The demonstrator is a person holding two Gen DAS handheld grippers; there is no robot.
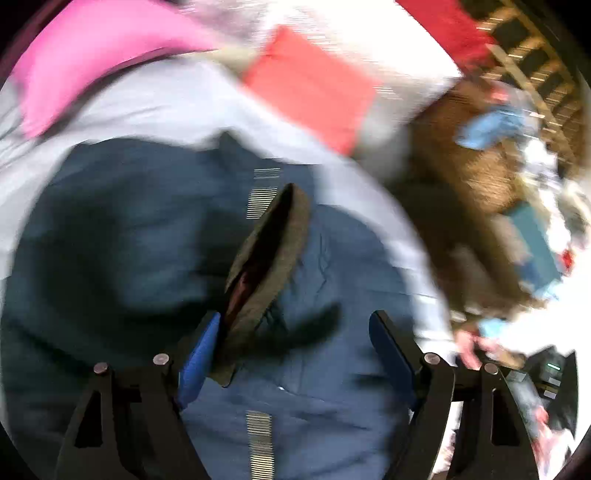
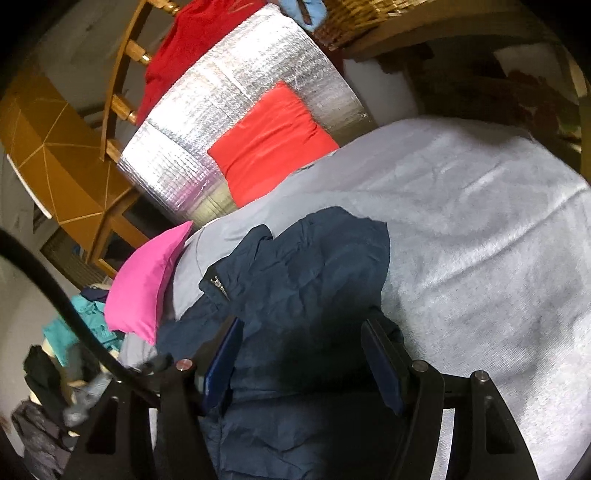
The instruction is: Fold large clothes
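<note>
A dark navy jacket [image 1: 147, 229] lies crumpled on a pale grey sheet [image 1: 147, 107]; the left wrist view is blurred. Its dark olive cuff or collar edge [image 1: 269, 273] stands up against the inside of the left finger. My left gripper [image 1: 295, 332] is open above the jacket. In the right wrist view the navy jacket [image 2: 306, 273] lies bunched on the grey sheet [image 2: 480, 229]. My right gripper [image 2: 303, 347] is open, its jaws wide on either side of the fabric, not closed on it.
A pink cushion [image 2: 147, 284] and a red-orange cushion [image 2: 269, 144] lie at the sheet's edge, by a silver foil mat [image 2: 229, 99] with a red garment [image 2: 181, 51]. Wooden chair [image 2: 122, 74], wicker basket [image 2: 354, 18], clothes pile [image 2: 81, 332] and brown floor [image 1: 461, 166] surround.
</note>
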